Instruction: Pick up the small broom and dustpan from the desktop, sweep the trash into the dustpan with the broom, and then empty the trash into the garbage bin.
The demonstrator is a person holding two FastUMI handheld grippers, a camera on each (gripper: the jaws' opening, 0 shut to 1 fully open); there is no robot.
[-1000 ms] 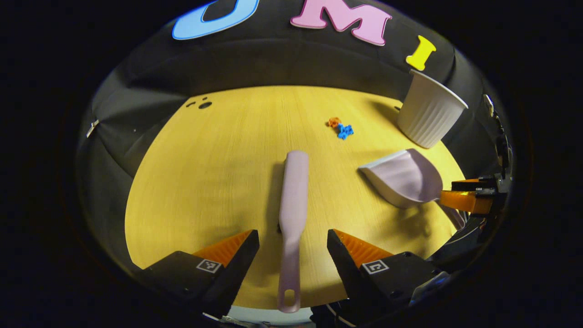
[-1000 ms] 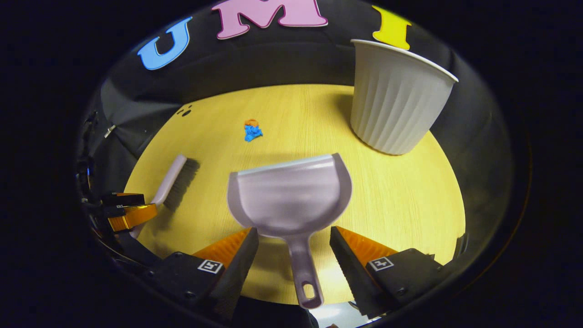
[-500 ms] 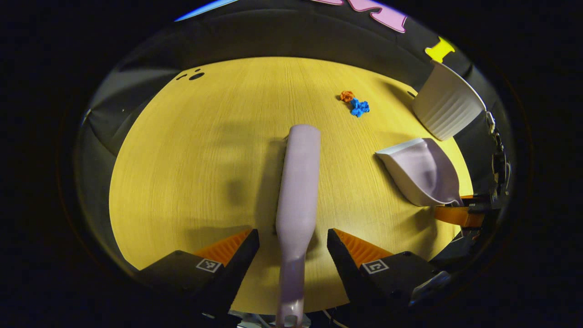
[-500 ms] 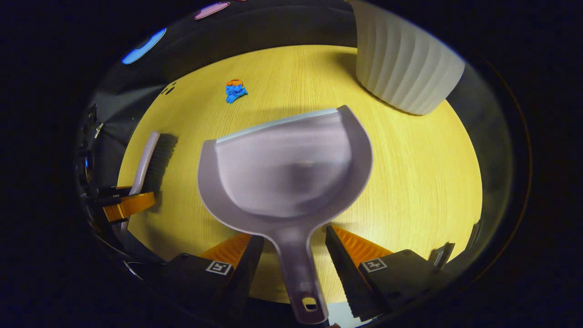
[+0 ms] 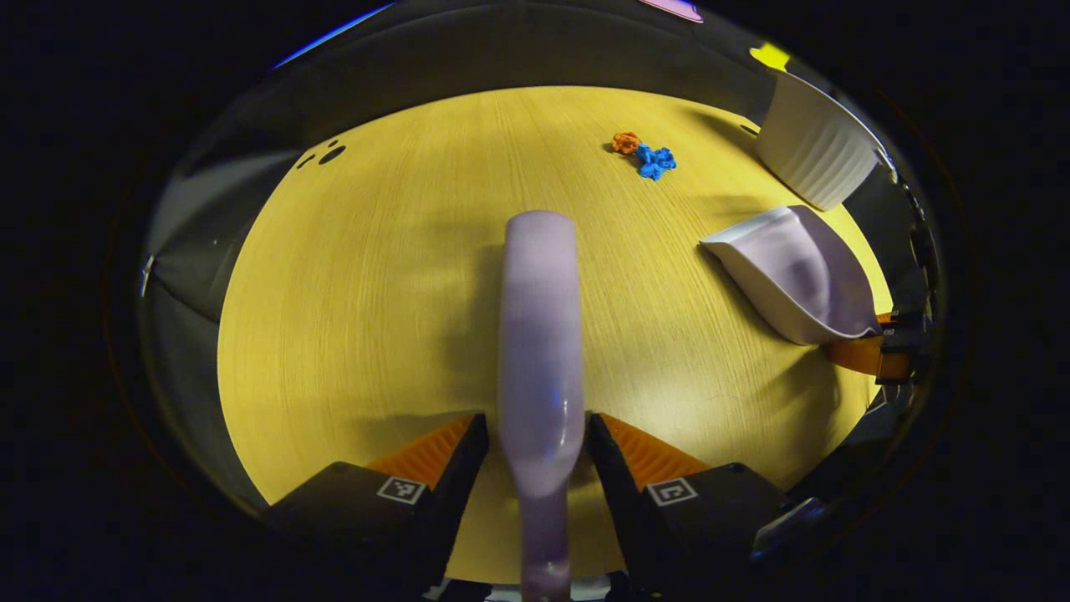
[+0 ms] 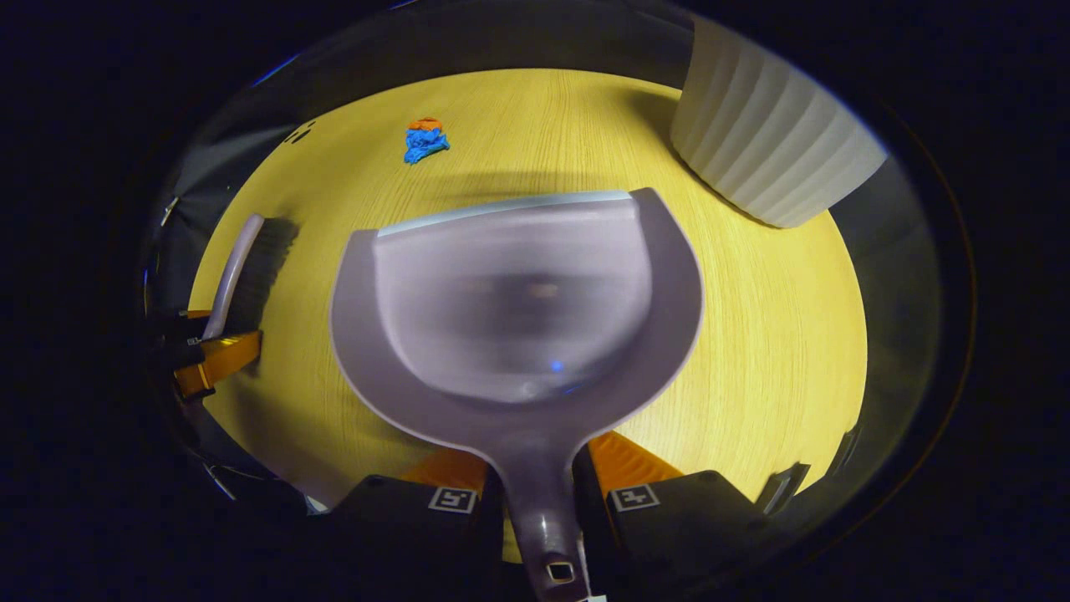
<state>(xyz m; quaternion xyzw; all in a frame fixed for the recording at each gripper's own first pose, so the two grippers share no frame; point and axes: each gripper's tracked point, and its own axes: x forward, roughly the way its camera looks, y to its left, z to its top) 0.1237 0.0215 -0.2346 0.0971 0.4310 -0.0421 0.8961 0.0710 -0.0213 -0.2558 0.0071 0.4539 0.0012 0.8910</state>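
The lilac broom (image 5: 539, 334) lies lengthwise on the yellow table, and my left gripper (image 5: 537, 422) is shut on the neck of its handle. In the right gripper view the lilac dustpan (image 6: 514, 301) looms close, mouth facing away, with my right gripper (image 6: 539, 468) shut on its handle. Orange and blue crumpled trash (image 5: 644, 155) (image 6: 424, 140) sits far ahead on the table, apart from both tools. Farther off, the dustpan (image 5: 794, 272) and right gripper (image 5: 869, 351) appear at right in the left gripper view. The broom (image 6: 238, 267) and left gripper (image 6: 213, 359) appear at left in the right gripper view.
A white ribbed garbage bin (image 5: 815, 155) (image 6: 777, 150) stands upright at the table's far right corner, just beyond the dustpan. The yellow wooden table (image 5: 376, 293) has small dark holes (image 5: 332, 155) at its far left. Black cloth walls surround the table.
Both grippers moved forward and down along the handles, then closed: the left fingers came in on the broom, the right fingers on the dustpan handle.
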